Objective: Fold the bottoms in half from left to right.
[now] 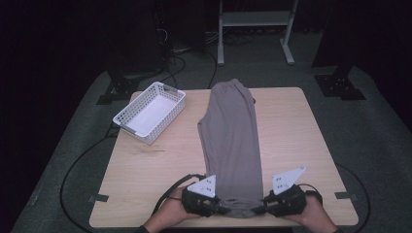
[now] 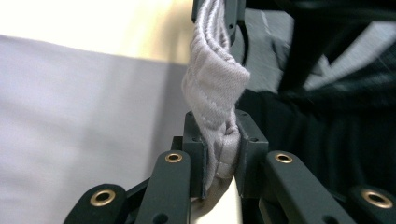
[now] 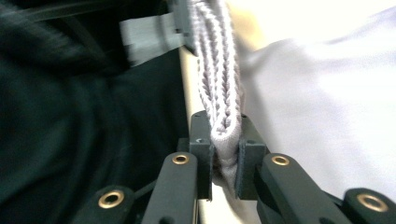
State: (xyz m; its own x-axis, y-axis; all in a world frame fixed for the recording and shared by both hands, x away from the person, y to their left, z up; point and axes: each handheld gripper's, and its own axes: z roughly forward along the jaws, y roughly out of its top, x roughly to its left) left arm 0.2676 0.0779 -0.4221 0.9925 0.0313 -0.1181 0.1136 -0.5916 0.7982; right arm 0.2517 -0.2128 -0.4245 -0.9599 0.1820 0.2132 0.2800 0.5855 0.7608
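Grey-brown trousers (image 1: 231,136) lie folded lengthwise down the middle of the wooden table (image 1: 301,141), with the waistband at the near edge. My left gripper (image 1: 217,206) is shut on the left end of that waistband (image 2: 219,135), the ribbed cloth bunched between its pads. At the right end of the same waistband (image 3: 223,135), my right gripper (image 1: 261,208) is shut on the cloth. The waistband stretches between the two grippers, a little off the tabletop. A hand holds each gripper from below.
A white perforated basket (image 1: 150,111) stands empty at the table's far left corner. Cables (image 1: 77,165) trail off the table's left side. A metal stand (image 1: 255,29) is on the floor beyond the table.
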